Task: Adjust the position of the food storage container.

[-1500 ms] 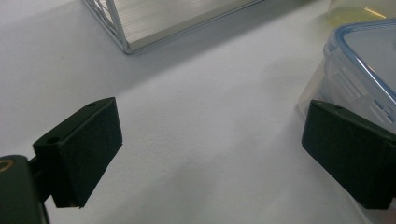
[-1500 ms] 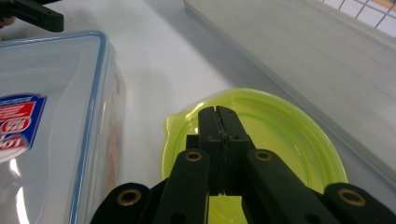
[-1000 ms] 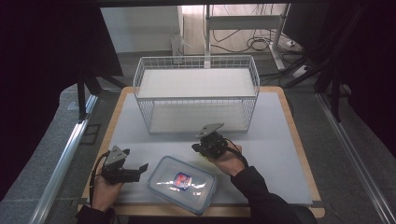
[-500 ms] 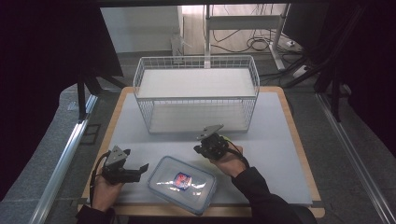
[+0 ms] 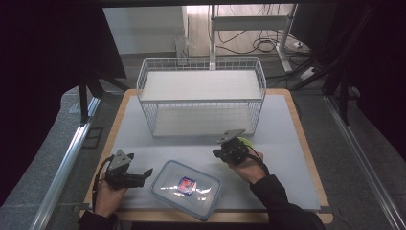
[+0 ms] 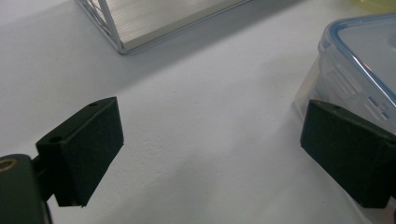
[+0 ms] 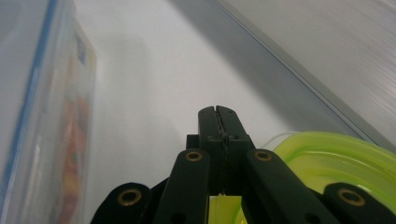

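A clear plastic container with a blue-rimmed lid and a colourful packet inside lies at the front of the white mat. To its left my left gripper stands open and points at it. In the left gripper view the gripper has only mat between its pads, and the container sits just beyond the right pad. My right gripper is at the container's right, its jaws pressed flat together. A yellow-green round lid lies under it; I cannot tell if they touch.
A white wire rack with two shelves stands across the back of the mat, its near corner showing in the left gripper view. The mat lies on a wooden board. Metal rails run along both sides of the table.
My right gripper has moved to the right, away from the container's far corner. The left gripper and the container have stayed put.
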